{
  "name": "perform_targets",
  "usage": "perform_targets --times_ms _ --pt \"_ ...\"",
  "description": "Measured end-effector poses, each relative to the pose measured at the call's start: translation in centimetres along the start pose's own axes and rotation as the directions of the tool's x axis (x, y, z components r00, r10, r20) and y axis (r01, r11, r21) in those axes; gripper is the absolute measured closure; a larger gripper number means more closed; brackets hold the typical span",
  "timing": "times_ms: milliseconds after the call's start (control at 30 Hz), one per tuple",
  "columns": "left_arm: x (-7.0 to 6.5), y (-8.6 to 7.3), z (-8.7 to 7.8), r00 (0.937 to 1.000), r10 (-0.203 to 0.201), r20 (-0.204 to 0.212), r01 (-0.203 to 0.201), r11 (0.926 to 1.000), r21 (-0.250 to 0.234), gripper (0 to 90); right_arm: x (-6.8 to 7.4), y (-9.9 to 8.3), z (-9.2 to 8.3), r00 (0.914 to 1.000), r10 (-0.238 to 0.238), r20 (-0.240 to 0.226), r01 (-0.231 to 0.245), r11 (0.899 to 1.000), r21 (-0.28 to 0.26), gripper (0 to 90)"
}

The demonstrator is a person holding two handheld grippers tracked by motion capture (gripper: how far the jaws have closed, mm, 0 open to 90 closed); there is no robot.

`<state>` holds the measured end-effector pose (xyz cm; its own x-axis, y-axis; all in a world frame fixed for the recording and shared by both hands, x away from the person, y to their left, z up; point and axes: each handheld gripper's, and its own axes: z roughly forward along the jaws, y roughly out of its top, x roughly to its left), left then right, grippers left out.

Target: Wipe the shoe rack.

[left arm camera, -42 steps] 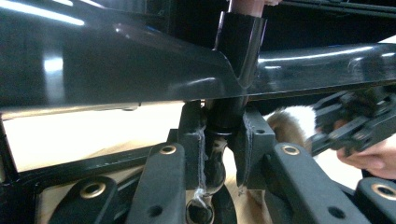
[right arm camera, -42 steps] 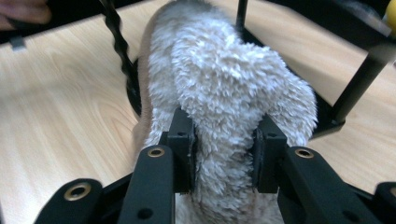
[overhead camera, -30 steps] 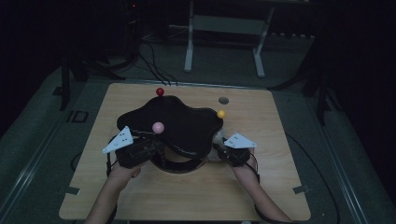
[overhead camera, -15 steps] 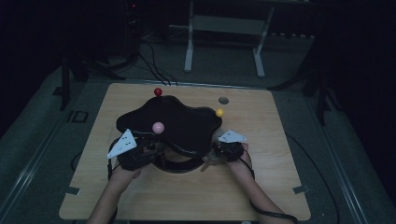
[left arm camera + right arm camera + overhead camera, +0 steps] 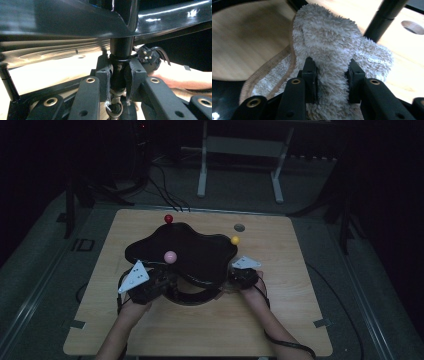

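Two grippers work at the near edge of a black wavy-topped stand (image 5: 190,252) on the wooden table (image 5: 280,320). The left gripper (image 5: 119,75), its jaws just closing, clamps a black post (image 5: 122,47) beneath the top. The right gripper (image 5: 332,72) is clenched on a fluffy beige cloth (image 5: 332,45) lying on the table beside another post.
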<state>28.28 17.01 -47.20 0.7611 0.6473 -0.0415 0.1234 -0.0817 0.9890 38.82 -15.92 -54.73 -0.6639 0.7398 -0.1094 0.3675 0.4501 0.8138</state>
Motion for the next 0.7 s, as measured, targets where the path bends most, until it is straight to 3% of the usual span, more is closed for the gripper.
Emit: perform_targets --times_ms 67,167,267,367,467,600,700 --pt "0.1 0.0 0.0 1.0000 -0.002 0.006 0.002 1.0000 0.000 75.1 0.5 -0.2 -0.3 0.9982 -0.035 -0.049 0.035 0.999 -0.011 67.6" --pt "0.2 0.0 0.0 0.9999 -0.004 0.010 0.004 1.0000 -0.002 75.2 0.5 -0.2 -0.7 0.9935 -0.080 -0.081 0.080 0.997 -0.007 67.2" --pt "0.2 0.0 0.0 0.9999 -0.005 0.013 0.005 1.0000 -0.002 75.1 -0.3 -0.1 -0.4 0.9974 -0.058 -0.042 0.058 0.998 0.002 66.5" --pt "0.2 -0.1 0.0 0.9998 -0.007 0.017 0.007 1.0000 -0.004 75.1 -0.7 -0.2 -0.3 0.9988 -0.007 -0.049 0.007 1.000 0.004 67.2" --pt "0.3 -0.1 -0.1 0.9997 -0.014 0.020 0.014 0.9999 -0.009 75.1 0.5 -0.6 -0.7 0.9961 -0.030 -0.083 0.029 1.000 -0.007 67.7" --pt "0.3 -0.1 -0.1 0.9997 -0.015 0.018 0.015 0.9999 -0.006 75.1 1.4 -0.8 -1.4 0.9832 -0.108 -0.147 0.107 0.994 -0.014 67.4" --pt "0.2 0.0 0.0 0.9998 -0.008 0.017 0.008 1.0000 0.002 75.1 0.4 -0.6 -1.3 0.9920 -0.081 -0.096 0.083 0.996 0.014 67.1"
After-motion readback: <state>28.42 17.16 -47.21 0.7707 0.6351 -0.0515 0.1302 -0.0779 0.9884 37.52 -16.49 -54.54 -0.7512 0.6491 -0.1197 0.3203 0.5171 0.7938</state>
